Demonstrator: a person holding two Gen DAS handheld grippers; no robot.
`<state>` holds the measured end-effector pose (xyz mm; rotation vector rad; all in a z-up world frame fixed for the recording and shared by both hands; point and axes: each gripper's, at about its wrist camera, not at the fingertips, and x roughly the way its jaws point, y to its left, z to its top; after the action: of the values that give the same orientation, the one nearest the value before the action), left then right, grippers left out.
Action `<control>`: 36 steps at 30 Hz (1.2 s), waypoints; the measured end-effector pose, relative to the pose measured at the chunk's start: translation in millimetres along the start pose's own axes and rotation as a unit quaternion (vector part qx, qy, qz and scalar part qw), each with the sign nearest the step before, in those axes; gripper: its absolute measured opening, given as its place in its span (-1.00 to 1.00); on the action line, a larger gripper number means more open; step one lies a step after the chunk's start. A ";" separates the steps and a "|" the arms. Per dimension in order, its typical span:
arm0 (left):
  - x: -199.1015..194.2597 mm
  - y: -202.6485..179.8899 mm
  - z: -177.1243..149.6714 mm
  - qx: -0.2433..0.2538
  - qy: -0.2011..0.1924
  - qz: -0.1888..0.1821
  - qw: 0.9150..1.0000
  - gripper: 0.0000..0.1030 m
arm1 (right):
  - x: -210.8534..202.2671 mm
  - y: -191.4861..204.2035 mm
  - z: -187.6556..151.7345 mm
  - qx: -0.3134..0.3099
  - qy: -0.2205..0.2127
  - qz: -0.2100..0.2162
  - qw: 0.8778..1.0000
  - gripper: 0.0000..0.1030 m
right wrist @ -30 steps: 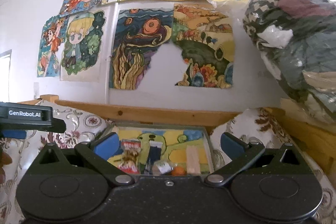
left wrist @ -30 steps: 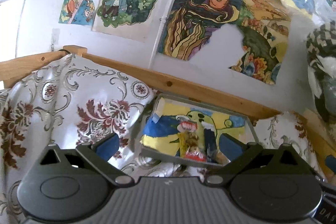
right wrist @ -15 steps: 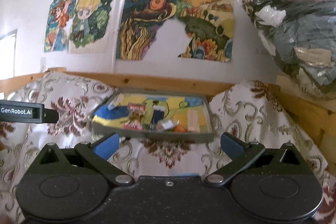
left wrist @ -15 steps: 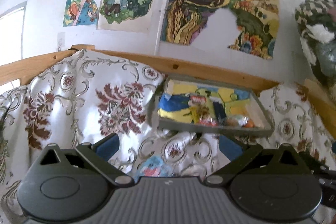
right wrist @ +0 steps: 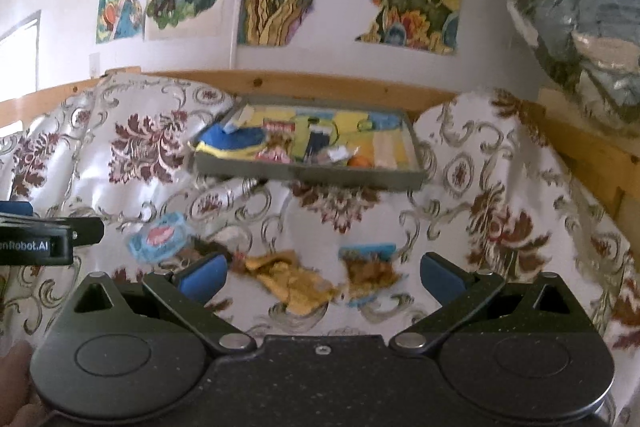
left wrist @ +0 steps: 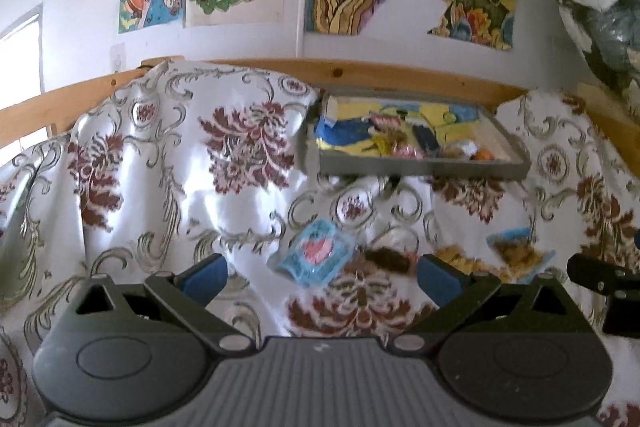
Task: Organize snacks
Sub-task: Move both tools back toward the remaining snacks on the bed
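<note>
Cameras had tipped down from the posters, so loose snacks came into view on the patterned bed cover [left wrist: 248, 147]: a blue packet [left wrist: 316, 259] ahead of my left gripper [left wrist: 320, 277], a yellow wrapper [right wrist: 294, 281] before my right gripper [right wrist: 322, 273]. Both grippers were spread apart, empty. The grey tray [right wrist: 308, 177], already holding snacks, sat beyond; I judged picking came next.

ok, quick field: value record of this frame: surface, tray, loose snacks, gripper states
surface: floral cloth
tray: grey tray at the back by the wooden rail, already holds several snacks
loose snacks: light blue packet, yellow wrapper, blue-edged packet, all on the cloth in front of the tray
left gripper: open, empty
right gripper: open, empty
</note>
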<state>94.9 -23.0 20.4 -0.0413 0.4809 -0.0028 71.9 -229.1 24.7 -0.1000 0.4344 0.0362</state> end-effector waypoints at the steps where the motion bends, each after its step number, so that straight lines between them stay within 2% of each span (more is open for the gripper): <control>1: 0.2 0.4 -2.0 0.001 0.003 0.000 1.000 0.99 | 1.0 0.1 -1.8 0.002 0.006 0.000 1.000 0.99; 11: 3.8 1.8 -16.4 0.014 0.038 0.012 0.999 0.99 | 14.4 7.2 -16.1 0.004 0.061 0.011 0.998 0.99; 27: 13.8 5.1 -19.2 0.016 0.066 0.022 0.997 0.99 | 26.9 9.8 -16.6 0.014 0.077 0.029 0.997 0.99; 36: 25.3 7.4 -14.4 0.013 0.070 0.024 0.997 0.99 | 33.1 7.0 -11.3 0.018 0.070 0.030 0.997 0.99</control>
<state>110.6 -16.4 -4.3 -0.0043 0.6226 0.0356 96.7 -222.8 -0.1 -0.0543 0.5785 0.0800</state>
